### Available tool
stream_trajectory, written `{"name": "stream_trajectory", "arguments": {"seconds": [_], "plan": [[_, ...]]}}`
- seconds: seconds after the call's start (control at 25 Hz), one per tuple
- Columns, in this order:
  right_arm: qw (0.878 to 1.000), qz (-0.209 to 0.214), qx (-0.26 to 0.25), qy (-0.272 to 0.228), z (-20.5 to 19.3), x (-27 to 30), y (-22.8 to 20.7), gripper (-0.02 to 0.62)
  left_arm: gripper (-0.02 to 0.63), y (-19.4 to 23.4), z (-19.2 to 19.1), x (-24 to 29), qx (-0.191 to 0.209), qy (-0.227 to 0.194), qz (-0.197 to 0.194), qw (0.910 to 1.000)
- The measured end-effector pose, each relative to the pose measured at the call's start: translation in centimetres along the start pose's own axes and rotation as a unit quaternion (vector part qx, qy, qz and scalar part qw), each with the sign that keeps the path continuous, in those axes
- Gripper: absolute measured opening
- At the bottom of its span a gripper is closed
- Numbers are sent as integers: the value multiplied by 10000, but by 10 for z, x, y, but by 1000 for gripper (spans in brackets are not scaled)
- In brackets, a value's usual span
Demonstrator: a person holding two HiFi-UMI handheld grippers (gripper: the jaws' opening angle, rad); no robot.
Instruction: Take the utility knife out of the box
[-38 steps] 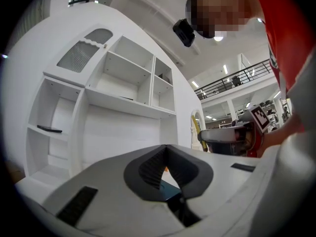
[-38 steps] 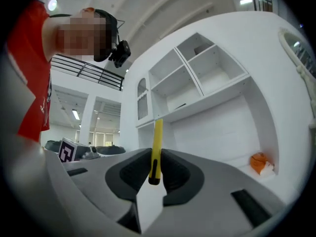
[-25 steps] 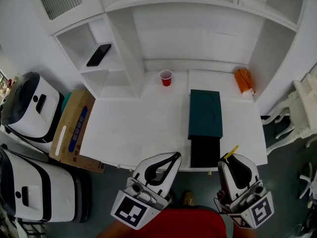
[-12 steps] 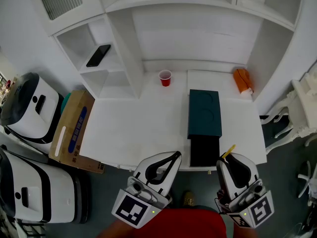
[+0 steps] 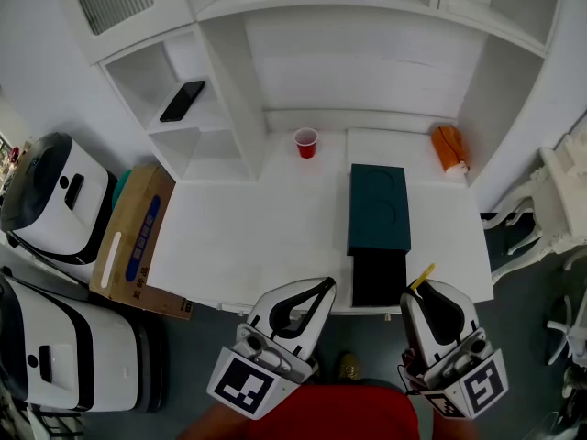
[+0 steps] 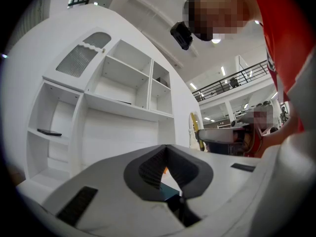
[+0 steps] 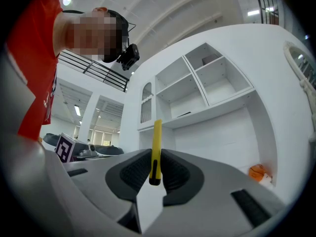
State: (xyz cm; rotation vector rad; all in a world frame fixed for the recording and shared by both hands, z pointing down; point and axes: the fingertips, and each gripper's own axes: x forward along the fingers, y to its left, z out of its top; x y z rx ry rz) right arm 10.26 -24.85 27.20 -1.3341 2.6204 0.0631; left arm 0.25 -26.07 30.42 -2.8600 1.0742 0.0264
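Two hand-held grippers hover just off the near edge of the white counter point(image 5: 257, 218), both in front of the person's red sleeve point(image 5: 344, 418). The right gripper point(image 5: 429, 293) is clamped on the yellow utility knife point(image 7: 156, 149). Its dark pads point(image 7: 173, 174) press on the handle from both sides, and the knife stands upright between them with its black end lowest. In the head view the knife's yellow tip point(image 5: 425, 279) pokes out past the jaws, just right of the box's near end and clear of it.

The left gripper point(image 5: 316, 293) carries nothing. In its own view the jaw tips appear to meet, leaving only a thin slit lower down through which a strip of dark green shows.

The dark green box point(image 5: 379, 207) lies on the right half of the counter, its long side running from back to front. A black inner tray point(image 5: 379, 278) is slid out of it to the near edge; whether anything lies in the tray is hard to make out.

Further back, near the middle of the counter's back edge, stands a red cup point(image 5: 306, 143). An orange object point(image 5: 450, 148) sits in the back right corner. A black phone point(image 5: 182, 102) lies on a side shelf at the left, and a cardboard carton point(image 5: 136, 236) leans against the counter's left edge.
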Motion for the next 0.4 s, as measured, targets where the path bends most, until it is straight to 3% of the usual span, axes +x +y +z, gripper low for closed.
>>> {"name": "stream_trajectory", "arguments": {"seconds": [0.4], "plan": [[10000, -19, 26, 28, 2, 0, -2, 74, 8, -2, 1, 1, -32, 13, -47, 10000]]}}
